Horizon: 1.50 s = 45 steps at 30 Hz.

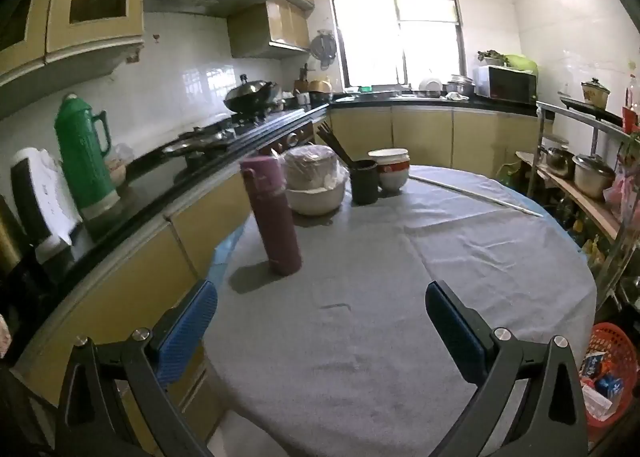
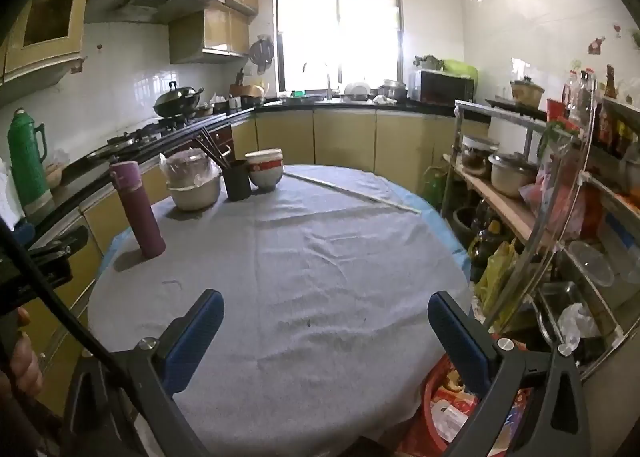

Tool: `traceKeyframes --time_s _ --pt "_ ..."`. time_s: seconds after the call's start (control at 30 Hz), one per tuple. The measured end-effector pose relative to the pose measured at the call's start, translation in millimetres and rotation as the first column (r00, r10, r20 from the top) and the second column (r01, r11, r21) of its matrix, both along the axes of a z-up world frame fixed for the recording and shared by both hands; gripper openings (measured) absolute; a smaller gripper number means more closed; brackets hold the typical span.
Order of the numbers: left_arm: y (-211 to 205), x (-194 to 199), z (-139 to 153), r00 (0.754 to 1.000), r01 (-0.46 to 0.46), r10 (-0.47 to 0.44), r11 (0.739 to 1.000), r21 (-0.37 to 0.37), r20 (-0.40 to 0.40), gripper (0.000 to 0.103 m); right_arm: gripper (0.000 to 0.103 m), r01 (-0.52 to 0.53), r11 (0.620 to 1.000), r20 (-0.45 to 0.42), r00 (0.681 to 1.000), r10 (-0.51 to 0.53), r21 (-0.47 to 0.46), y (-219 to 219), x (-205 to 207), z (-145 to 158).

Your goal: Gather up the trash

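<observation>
Trash sits in one red basket [image 1: 610,341] on the floor by the right near edge of the round table [image 1: 360,337]; packets and wrappers, several of them, lie inside, too jumbled to count. In the right wrist view the same basket shows just below the table rim, partly hidden behind the right finger.

Both tongs hang over the near part of the gray cloth. The left gripper [image 1: 320,321] has its two blue-padded fingers spread wide with nothing between them, and the right gripper [image 2: 326,331] stands the same, spread and holding nothing.

On the far left of the table stand one purple flask [image 1: 274,213], upright and alone; beyond it one stack of pale bowls [image 1: 314,187] under a clear plastic wrap; just beside that one black holder [image 1: 364,181] with dark chopsticks leaning out, their number not clear; and touching the holder, one stack of white bowls with a red band [image 1: 392,171]. One thin pale stick [image 1: 476,191] lies across the far right of the cloth.

One green thermos [image 1: 84,155] stands on the counter to the left.
</observation>
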<state>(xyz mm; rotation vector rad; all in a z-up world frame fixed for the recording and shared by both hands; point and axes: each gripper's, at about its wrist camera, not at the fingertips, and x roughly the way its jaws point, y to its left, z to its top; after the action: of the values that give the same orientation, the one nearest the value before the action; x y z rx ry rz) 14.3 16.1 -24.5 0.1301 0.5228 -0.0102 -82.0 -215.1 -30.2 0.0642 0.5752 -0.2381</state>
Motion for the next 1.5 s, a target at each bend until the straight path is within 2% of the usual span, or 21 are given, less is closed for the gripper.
traceKeyframes --time_s 0.1,0.2,0.27,0.4,0.47,0.5,0.6,0.67,0.77,0.9,0.97,1.03,1.23,1.5 --pt "-4.0 24.0 -23.4 0.996 0.008 -0.010 1.000 -0.026 -0.091 0.103 0.103 0.041 0.999 -0.047 0.998 -0.041 -0.003 -17.2 29.9 -33.1" --pt "-6.7 53.2 -53.6 0.992 0.007 -0.012 0.999 -0.040 -0.126 0.103 0.103 0.082 0.996 -0.134 0.988 -0.076 0.039 -50.0 77.3 -77.8" --pt "-6.8 80.9 -76.9 0.982 0.005 -0.016 0.999 -0.053 -0.190 0.103 0.103 0.134 0.989 -0.209 0.971 -0.119 0.061 -76.2 114.8 -111.3" --pt "-2.2 140.7 -132.3 0.950 -0.072 0.054 0.996 -0.047 -0.307 0.103 0.103 0.221 0.972 -0.253 0.948 -0.195 0.080 -115.3 166.8 -155.6" --pt "2.8 158.5 -148.2 0.941 -0.114 0.091 0.992 -0.050 -0.326 0.103 0.103 0.249 0.962 -0.283 0.936 -0.209 0.114 -129.1 184.2 -169.0" --pt "6.4 167.3 -153.8 0.940 -0.145 0.120 0.988 -0.057 -0.318 0.103 0.103 0.261 0.952 -0.310 0.929 -0.203 0.159 -135.4 193.1 -175.2" --pt "12.4 178.2 -159.8 0.938 -0.210 0.180 0.975 -0.071 -0.297 0.103 0.103 0.273 0.954 -0.317 0.922 -0.222 0.126 -136.5 211.6 -175.4" --pt "17.5 189.4 -165.1 0.923 -0.243 0.203 0.966 -0.084 -0.327 0.103 0.103 0.281 0.958 -0.363 0.899 -0.245 0.050 -132.6 225.5 -178.8" --pt "18.6 191.8 -171.1 0.909 -0.273 0.229 0.958 -0.083 -0.348 0.103 0.103 0.282 0.958 -0.363 0.899 -0.246 0.048 -127.0 228.0 -177.2" --pt "17.9 198.3 -175.8 0.910 -0.267 0.230 0.962 -0.062 -0.346 0.103 0.103 0.288 0.956 -0.357 0.899 -0.253 0.048 -123.8 224.7 -175.0" --pt "18.7 209.7 -184.6 0.885 -0.273 0.226 0.960 -0.061 -0.408 0.103 0.103 0.289 0.956 -0.353 0.900 -0.254 0.048 -124.0 224.2 -177.1" --pt "24.5 210.4 -185.2 0.882 -0.284 0.216 0.953 -0.108 -0.419 0.103 0.103 0.288 0.956 -0.352 0.901 -0.254 0.048 -123.9 223.6 -177.5" --pt "25.8 208.9 -186.8 0.882 -0.289 0.222 0.952 -0.105 -0.416 0.103 0.103 0.288 0.956 -0.352 0.901 -0.254 0.049 -123.7 224.3 -177.7" --pt "39.0 206.3 -184.6 0.881 -0.308 0.228 0.942 -0.137 -0.414 0.103 0.103 0.287 0.957 -0.352 0.901 -0.252 0.050 -124.6 223.9 -177.7"
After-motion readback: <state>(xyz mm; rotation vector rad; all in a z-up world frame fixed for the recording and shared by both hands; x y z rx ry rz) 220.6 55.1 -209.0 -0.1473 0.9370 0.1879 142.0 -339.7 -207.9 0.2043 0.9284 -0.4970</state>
